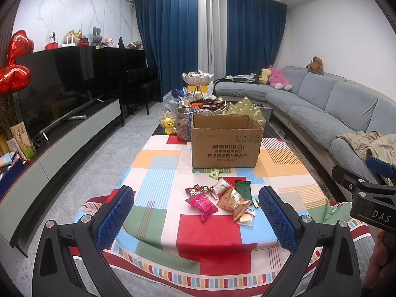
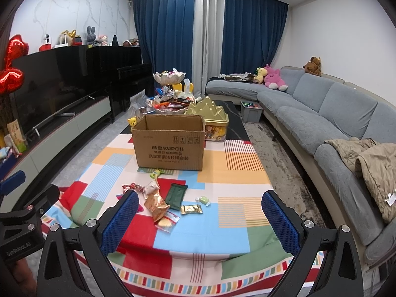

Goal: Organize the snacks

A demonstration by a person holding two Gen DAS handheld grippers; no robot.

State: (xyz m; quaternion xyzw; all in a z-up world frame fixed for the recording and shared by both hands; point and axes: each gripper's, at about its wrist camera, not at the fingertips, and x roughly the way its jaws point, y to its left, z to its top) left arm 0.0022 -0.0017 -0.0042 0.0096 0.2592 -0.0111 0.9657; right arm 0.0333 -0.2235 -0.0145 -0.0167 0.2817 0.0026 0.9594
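Several loose snack packets lie on the patterned tablecloth [image 1: 210,232]: a pink packet [image 1: 203,204], an orange bag [image 1: 234,201], a dark green packet [image 1: 243,189] and small wrapped candies [image 1: 198,189]. An open cardboard box [image 1: 226,142] stands behind them. My left gripper [image 1: 196,219] is open and empty, held above the table's near end, short of the snacks. In the right wrist view the orange bag [image 2: 156,204], green packet [image 2: 176,196], a gold packet [image 2: 191,209] and the box [image 2: 170,142] show. My right gripper [image 2: 200,219] is open and empty, also short of them.
Behind the box stand a jar of nuts [image 1: 184,126], a yellow bear toy [image 1: 168,125], a gold tin [image 2: 212,117] and a tiered snack dish [image 1: 198,79]. A grey sofa [image 1: 329,109] runs along the right. A TV cabinet [image 1: 61,138] runs along the left.
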